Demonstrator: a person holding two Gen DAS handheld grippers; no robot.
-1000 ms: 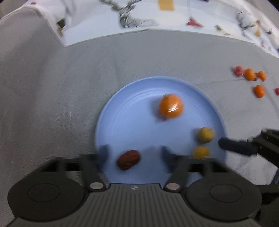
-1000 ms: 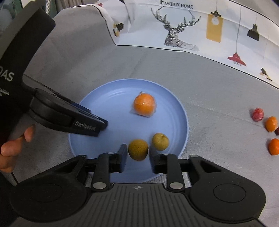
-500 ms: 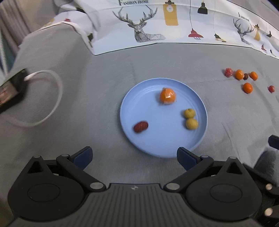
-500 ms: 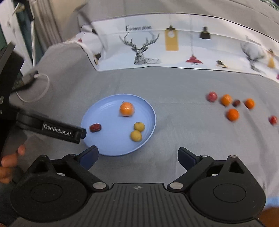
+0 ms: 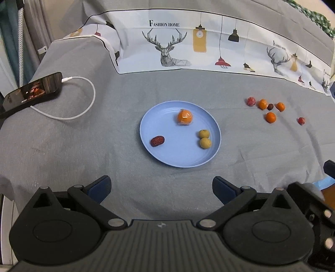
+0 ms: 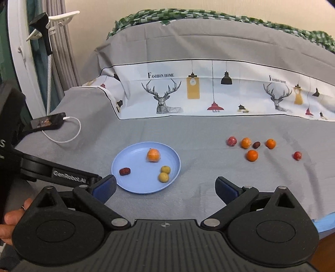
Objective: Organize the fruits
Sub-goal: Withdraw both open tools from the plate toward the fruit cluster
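Seen only from the right wrist: the left gripper's black arm (image 6: 62, 173) reaching in from the left edge, a person's bare fingers (image 6: 12, 217) below it, a green checked cloth (image 6: 209, 17) over the top of the grey backrest, a white ring-shaped frame (image 6: 19, 52) at far left

Seen more fully from the left wrist: a glossy black phone (image 5: 31, 92) lying flat on the cloth, its looping white cable (image 5: 83, 100) plugged in

Left gripper (image 5: 161, 188) spread wide, blue-padded tips apart, nothing between them; right gripper (image 6: 165, 188) likewise gaping and empty, jaws having just been opening further

Round pale-blue smooth plate (image 5: 150, 117) flat on the matte grey woven cloth (image 5: 104, 167), near the centre in both views

On the plate: a wrinkled dark-red oval date (image 5: 157, 141) toward its left side, a round orange mandarin in clear film (image 5: 184, 117) toward the far side, two dull yellow-green round fruits (image 5: 204, 138) touching each other at the right

Well apart to the right, loose on the cloth: three small glossy orange fruits (image 5: 270, 117), two speckled red round ones (image 5: 250, 101) and a tiny dark-brown one (image 5: 270, 107)

Behind, a white printed fabric panel (image 5: 188, 48) with line-drawn deer and hanging lamps
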